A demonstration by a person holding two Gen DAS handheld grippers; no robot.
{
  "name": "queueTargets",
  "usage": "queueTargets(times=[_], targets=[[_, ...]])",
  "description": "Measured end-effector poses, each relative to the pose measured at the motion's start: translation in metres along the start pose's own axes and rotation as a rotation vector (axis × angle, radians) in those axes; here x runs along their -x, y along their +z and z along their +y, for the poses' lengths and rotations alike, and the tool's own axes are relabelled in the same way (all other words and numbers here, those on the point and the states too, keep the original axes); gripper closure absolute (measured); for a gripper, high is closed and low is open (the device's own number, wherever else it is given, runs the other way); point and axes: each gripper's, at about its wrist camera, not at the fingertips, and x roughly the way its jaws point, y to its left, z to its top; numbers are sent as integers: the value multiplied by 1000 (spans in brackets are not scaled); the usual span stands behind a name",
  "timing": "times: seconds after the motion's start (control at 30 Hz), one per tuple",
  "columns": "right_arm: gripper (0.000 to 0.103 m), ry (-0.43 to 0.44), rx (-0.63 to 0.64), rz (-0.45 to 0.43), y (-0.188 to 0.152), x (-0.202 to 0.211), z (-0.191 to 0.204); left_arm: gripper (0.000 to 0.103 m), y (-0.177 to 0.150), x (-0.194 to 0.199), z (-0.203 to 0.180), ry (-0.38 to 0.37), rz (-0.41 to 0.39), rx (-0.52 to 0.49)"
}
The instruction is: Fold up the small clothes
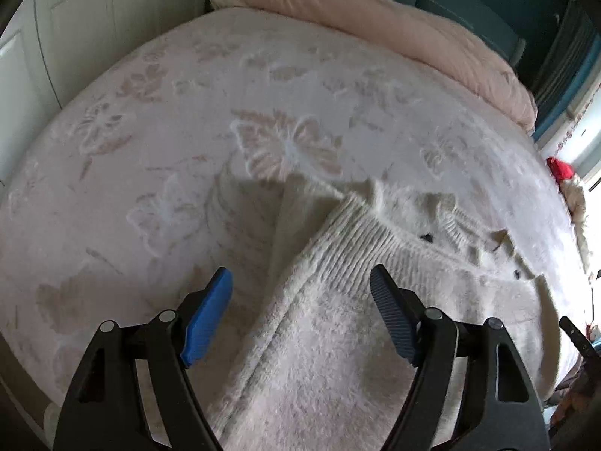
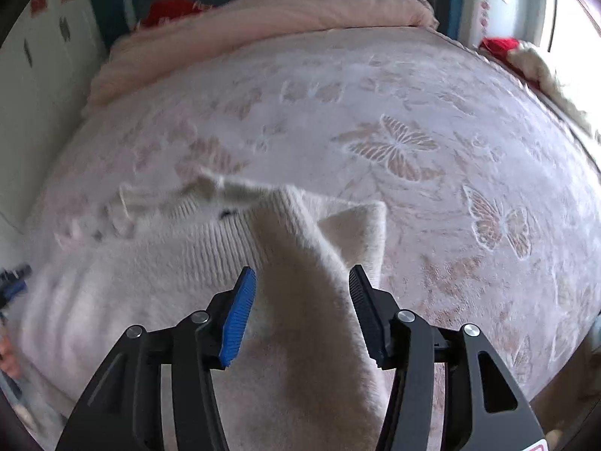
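Observation:
A fuzzy cream-white knit sweater point(image 1: 338, 323) lies on a bed with a pale butterfly-pattern cover point(image 1: 169, 120). Its ribbed neck band point(image 1: 379, 236) and small dark buttons show. My left gripper point(image 1: 300, 285) is open above the sweater's left edge, where a fold runs between its fingers. In the right wrist view the sweater point(image 2: 157, 274) fills the lower left. A raised fold of its right side point(image 2: 304, 263) stands between the fingers of my right gripper point(image 2: 302, 282), which is open. Neither gripper holds cloth.
A rolled pink quilt point(image 1: 394, 26) lies along the bed's far edge, also in the right wrist view point(image 2: 263, 11). Red cloth point(image 1: 559, 167) sits at the bed's right edge by a bright window. White cupboards point(image 1: 56, 37) stand left. The bed cover point(image 2: 450, 150) spreads beyond the sweater.

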Motion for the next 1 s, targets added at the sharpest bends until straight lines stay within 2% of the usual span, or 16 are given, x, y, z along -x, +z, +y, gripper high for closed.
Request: queueTargets(times=[0.17,0.4,0.43,0.47,0.5,0.53,0.6,0.73,0.8,0.83,0.9,0.93,0.97,1.0], targets=[[50,-18,33,34,-11,-12,11,29,-7,-16,-13,44,15,-77],[50,-2,18,66,-9,-24,10,31,-6,-34,-24,62,26,-102],[52,6,15,70,-9,-26,10,36,-6,-35,-25,62,21,-108],[66,24,9,79,-9,-29,9,54,-5,-36,-26,63,17,-116],[97,45,3,87,-9,-32,8,76,-4,-38,-27,64,20,-129],[102,73,-8,103,-9,-36,7,87,-2,-39,-28,53,27,-127],[103,122,-41,91,-5,-33,3,93,4,-34,-25,25,24,-94],[103,188,-113,-66,21,13,-11,93,35,5,-20,-63,-77,-37],[103,178,-135,-123,39,23,-19,96,50,9,-24,-56,-92,-45],[103,162,-137,-119,43,19,-22,96,57,2,-28,-1,-101,-70],[103,108,-136,-50,47,-14,-28,93,64,-20,-30,59,-67,-94],[103,106,-157,40,43,-40,-34,93,64,-42,-26,90,3,-81],[101,113,-189,83,36,-49,-37,93,63,-50,-21,100,37,-59],[94,163,-239,96,28,-50,-42,93,60,-54,-15,85,66,-26]])
